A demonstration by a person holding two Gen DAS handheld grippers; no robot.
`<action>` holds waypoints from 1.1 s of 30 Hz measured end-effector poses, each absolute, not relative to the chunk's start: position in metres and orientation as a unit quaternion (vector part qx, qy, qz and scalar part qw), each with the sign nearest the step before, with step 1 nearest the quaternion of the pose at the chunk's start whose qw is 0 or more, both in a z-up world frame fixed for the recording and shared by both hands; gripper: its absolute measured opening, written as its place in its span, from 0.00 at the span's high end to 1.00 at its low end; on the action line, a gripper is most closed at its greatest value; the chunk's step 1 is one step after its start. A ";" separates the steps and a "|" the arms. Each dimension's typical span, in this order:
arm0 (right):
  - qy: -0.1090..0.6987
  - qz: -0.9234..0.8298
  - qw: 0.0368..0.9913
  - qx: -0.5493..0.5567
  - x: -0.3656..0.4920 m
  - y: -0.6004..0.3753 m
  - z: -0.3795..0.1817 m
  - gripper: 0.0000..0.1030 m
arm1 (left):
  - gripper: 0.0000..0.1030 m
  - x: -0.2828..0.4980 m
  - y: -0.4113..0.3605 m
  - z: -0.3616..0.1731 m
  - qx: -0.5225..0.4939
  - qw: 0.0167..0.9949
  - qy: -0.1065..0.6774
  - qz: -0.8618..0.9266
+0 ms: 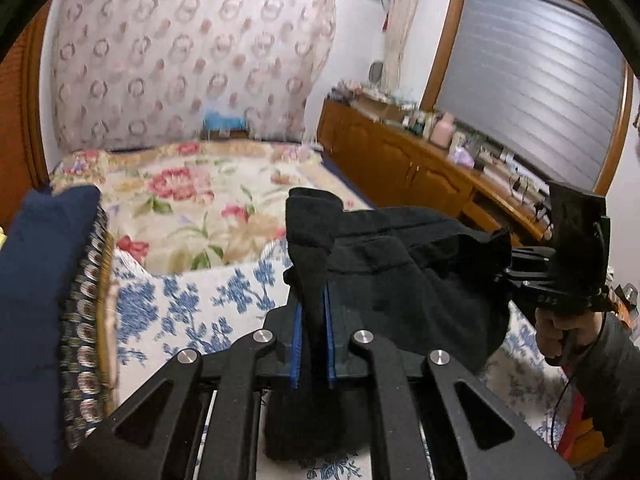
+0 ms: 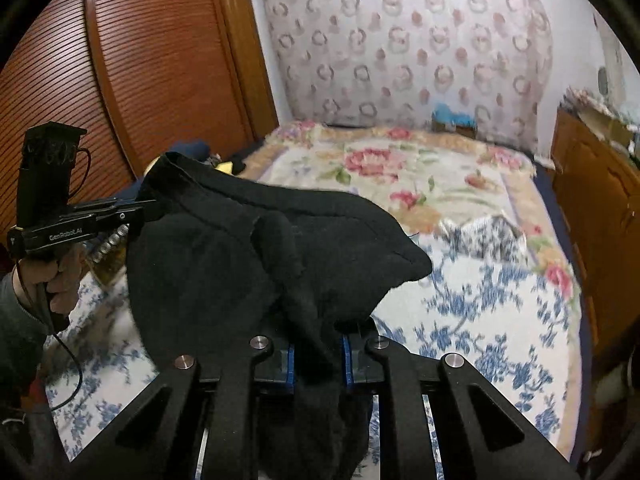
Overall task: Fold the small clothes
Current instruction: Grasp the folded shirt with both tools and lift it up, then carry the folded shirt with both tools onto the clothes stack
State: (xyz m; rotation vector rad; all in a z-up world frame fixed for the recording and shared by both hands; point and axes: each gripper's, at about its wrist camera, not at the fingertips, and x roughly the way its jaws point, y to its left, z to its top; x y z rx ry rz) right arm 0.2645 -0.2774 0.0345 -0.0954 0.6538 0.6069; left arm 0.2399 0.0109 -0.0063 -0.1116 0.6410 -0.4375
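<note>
Garment: a black cloth (image 1: 420,280) (image 2: 240,264), held up above the bed between the two grippers, sagging in soft folds; no part of it visibly touches the bed.
Left gripper (image 1: 312,320) (image 2: 148,210): jaws narrow, blue pads pressed on a bunched strip of the cloth that runs back between them toward the camera. In the right wrist view it shows at the left, clamping the cloth's upper edge, a hand (image 2: 52,276) gripping its handle.
Right gripper (image 2: 318,356) (image 1: 508,268): jaws narrow, blue pads closed on another fold of the same cloth. In the left wrist view it sits at the right, at the cloth's far edge, with a hand (image 1: 556,332) on its handle.
Bed (image 1: 224,312) (image 2: 480,320): the near part is covered with a white sheet with blue flowers; farther back lies a cream quilt (image 1: 192,208) (image 2: 420,168) with red flowers.
Near left edge of the bed: a dark blue item (image 1: 40,280) and a patterned dark band just beside it, seen in the left wrist view.
Head of the bed: a pale patterned fabric (image 1: 192,48) (image 2: 400,40) hangs behind it.
Beside the bed: a wooden cabinet (image 1: 400,160) with small items on top, and a slatted wooden door (image 2: 140,60) on the other side.
</note>
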 end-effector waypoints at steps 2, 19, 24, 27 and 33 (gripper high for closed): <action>0.301 0.299 0.904 -0.053 0.258 -0.274 0.043 0.85 | 0.90 0.231 0.019 0.005 -0.058 0.931 0.296 -0.208; 0.185 0.374 0.879 -0.231 0.261 -0.138 0.126 0.85 | 0.91 0.169 0.138 0.059 -0.077 0.970 0.208 -0.095; 0.179 0.394 0.848 -0.306 0.268 -0.064 0.133 0.85 | 0.91 0.161 0.172 0.043 -0.099 0.971 0.211 -0.059; 0.174 0.409 0.829 -0.339 0.278 -0.024 0.131 0.85 | 0.91 0.151 0.187 0.029 -0.112 0.969 0.218 -0.042; 0.180 0.425 0.807 -0.369 0.305 0.044 0.115 0.85 | 0.91 0.142 0.217 0.002 -0.139 0.963 0.230 -0.017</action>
